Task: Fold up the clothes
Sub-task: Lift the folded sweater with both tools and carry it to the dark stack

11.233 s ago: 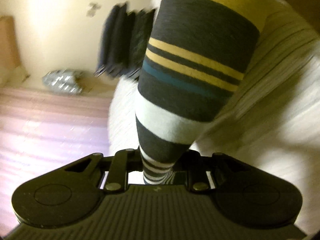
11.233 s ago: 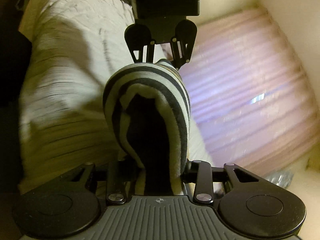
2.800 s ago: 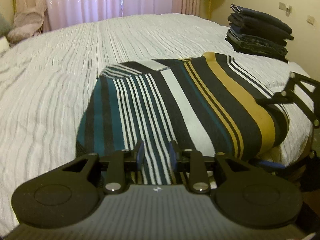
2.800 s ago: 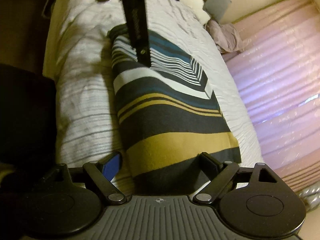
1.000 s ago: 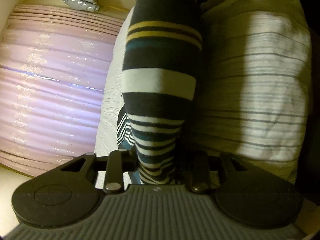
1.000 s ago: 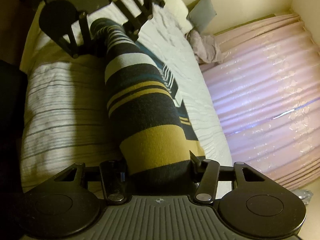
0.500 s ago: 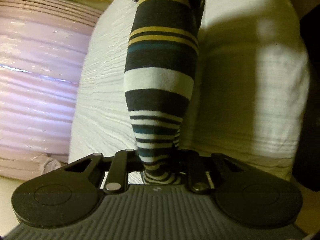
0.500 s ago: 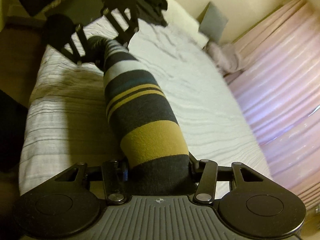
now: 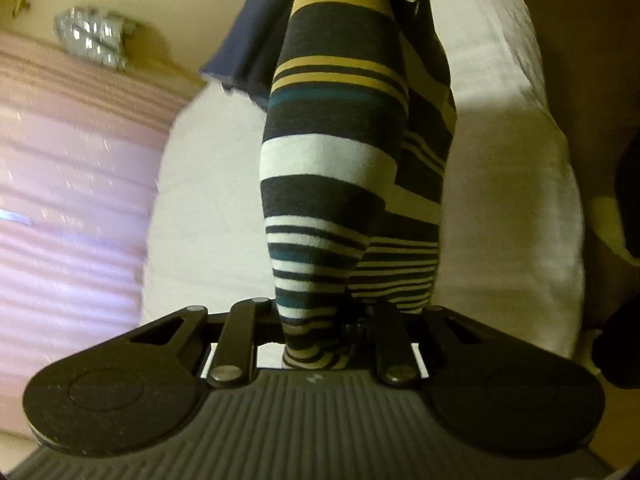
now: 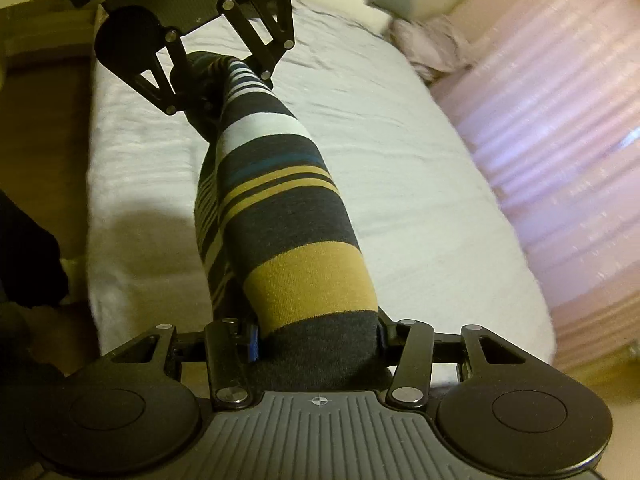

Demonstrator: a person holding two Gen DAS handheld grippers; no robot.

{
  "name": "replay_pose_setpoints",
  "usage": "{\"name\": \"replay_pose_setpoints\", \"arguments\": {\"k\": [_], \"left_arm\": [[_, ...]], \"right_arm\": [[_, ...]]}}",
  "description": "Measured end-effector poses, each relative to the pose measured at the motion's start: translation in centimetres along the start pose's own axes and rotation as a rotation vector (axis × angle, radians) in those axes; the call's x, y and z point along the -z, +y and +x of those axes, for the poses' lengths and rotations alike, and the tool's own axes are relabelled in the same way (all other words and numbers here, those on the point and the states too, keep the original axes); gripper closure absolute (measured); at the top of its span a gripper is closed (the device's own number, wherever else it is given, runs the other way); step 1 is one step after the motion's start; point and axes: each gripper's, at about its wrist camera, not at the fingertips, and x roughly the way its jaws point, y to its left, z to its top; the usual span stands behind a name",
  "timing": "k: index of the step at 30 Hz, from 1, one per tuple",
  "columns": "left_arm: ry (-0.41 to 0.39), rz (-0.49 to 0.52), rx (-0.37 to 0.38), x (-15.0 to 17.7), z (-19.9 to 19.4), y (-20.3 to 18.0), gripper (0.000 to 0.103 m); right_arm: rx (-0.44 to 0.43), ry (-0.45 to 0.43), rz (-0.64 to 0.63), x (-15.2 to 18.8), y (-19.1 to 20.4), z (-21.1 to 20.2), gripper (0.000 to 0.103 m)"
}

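Striped garment point(image 9: 332, 168) hangs stretched between left claw point(image 9: 316, 344) and right claw point(image 10: 316, 340), both clenched on it.

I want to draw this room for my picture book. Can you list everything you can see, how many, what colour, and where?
striped garment: one; dark grey, white, teal and mustard bands; stretched in the air between both grippers, above the bed
bed: one, white ribbed cover, under the garment
curtain: one, pink, past the far side of the bed
stack of folded clothes: one, dark blue, at the bed's far corner
pale crumpled cloth: one, by the curtain
shiny silver thing: one, near the wall; too blurred to name
left gripper: one, black, fingers shut on the thinly striped end
right gripper: one, black, fingers shut on the dark grey end
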Motion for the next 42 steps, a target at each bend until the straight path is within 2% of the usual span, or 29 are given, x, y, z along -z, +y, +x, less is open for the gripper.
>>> {"name": "replay_pose_setpoints", "arguments": {"k": [7,14,21,24,27,33,35,37,39,42], "left_arm": [[-0.138,0.073,-0.070,-5.2,2.7,5.9,0.085],[-0.323,0.216,-0.109,-10.4,5.7,11.9,0.085],[-0.458,0.272,-0.227,-19.6,9.7,19.2,0.084],[-0.469,0.258,-0.281,-24.5,12.4,22.2,0.084],[-0.436,0.229,-0.313,-28.8,16.4,23.8,0.084],[-0.356,0.163,-0.370,-36.5,24.2,26.5,0.084],[-0.329,0.142,-0.388,-39.1,26.8,27.3,0.084],[-0.307,0.130,-0.381,-40.2,29.7,26.3,0.084],[-0.276,0.144,-0.329,-40.2,33.0,23.4,0.084],[-0.221,0.192,-0.228,-39.8,37.6,18.8,0.082]], "right_arm": [[0.152,0.054,0.048,2.6,-6.4,-4.1,0.055],[0.303,0.158,0.147,3.4,-11.8,-6.3,0.055],[0.471,0.205,0.207,6.7,-20.4,-9.8,0.055],[0.537,0.203,0.183,9.7,-25.1,-10.5,0.055],[0.579,0.183,0.124,13.8,-30.1,-10.3,0.055],[0.578,0.118,0.034,22.0,-40.3,-7.7,0.055],[0.590,0.096,0.006,24.2,-42.6,-6.3,0.055],[0.606,0.079,-0.021,26.6,-43.2,-4.1,0.055],[0.596,0.076,-0.036,29.4,-42.7,-1.2,0.054],[0.508,0.107,-0.033,33.0,-39.4,5.4,0.054]]}}
